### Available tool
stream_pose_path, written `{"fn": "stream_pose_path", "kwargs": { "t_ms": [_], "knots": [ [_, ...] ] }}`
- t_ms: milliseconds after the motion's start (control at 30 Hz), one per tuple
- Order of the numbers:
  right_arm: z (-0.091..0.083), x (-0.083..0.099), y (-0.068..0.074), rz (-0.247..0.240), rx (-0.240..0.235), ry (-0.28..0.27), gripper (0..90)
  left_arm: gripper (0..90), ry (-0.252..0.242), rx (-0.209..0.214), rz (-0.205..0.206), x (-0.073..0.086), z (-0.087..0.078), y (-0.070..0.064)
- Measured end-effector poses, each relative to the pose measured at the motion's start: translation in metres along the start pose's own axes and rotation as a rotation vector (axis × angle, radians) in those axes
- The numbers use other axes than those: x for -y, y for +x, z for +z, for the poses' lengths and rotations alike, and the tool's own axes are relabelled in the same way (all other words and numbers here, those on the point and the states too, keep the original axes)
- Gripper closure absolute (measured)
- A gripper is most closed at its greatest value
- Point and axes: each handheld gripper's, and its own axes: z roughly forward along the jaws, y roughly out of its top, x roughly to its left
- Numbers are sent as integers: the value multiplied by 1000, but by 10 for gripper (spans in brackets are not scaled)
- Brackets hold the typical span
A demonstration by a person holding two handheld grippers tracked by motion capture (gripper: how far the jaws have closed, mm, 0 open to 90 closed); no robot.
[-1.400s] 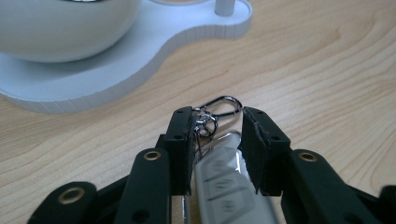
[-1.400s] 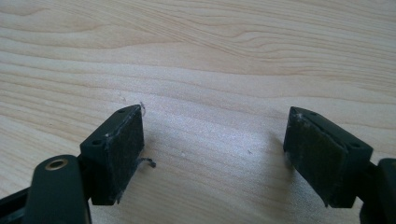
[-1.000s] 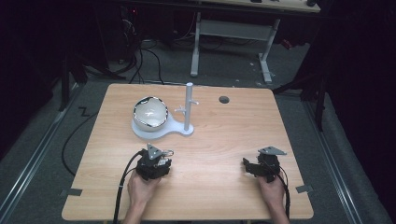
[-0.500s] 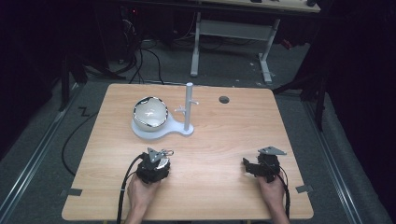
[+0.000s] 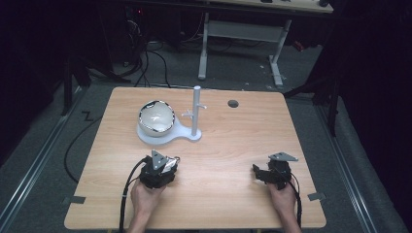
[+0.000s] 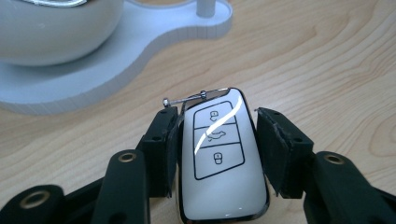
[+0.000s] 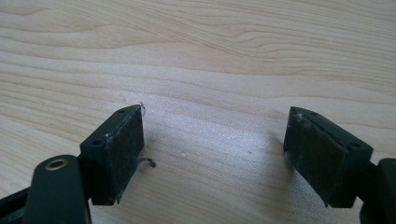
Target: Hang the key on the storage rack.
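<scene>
A white car key fob [image 6: 219,158] with three outlined buttons and a chrome rim sits between the jaws of my left gripper [image 6: 217,140], which is shut on it just above the wooden table [image 6: 327,70]. A small metal pin sticks out at the fob's top end. In the high view the left gripper [image 5: 163,164] is at the front left of the table, with the fob [image 5: 170,165] at its tip. My right gripper [image 7: 212,149] is open over bare wood, nothing between its pads; it rests at the front right [image 5: 260,172].
A white bowl [image 5: 156,118] sits on a white stand base [image 5: 182,133] with an upright post [image 5: 196,109] and small pegs, just beyond the left gripper. A round hole [image 5: 233,103] is in the table's far side. Tape marks the front corners.
The left gripper has shifted slightly with the fob in it. The right gripper has not moved.
</scene>
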Motion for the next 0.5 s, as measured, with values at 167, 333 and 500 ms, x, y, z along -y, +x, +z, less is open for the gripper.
{"fn": "stream_pose_path", "kwargs": {
  "t_ms": [167, 333, 500],
  "knots": [
    [0, 0, 0, 0, 0, 0, 203, 507, -42, 40, -18, -12, -9, 5],
    [0, 0, 0, 0, 0, 0, 203, 507, -83, 76, -38, -24, -17, 12],
    [0, 0, 0, 0, 0, 0, 203, 507, -112, 105, -51, -35, -22, 16]
  ]
}}
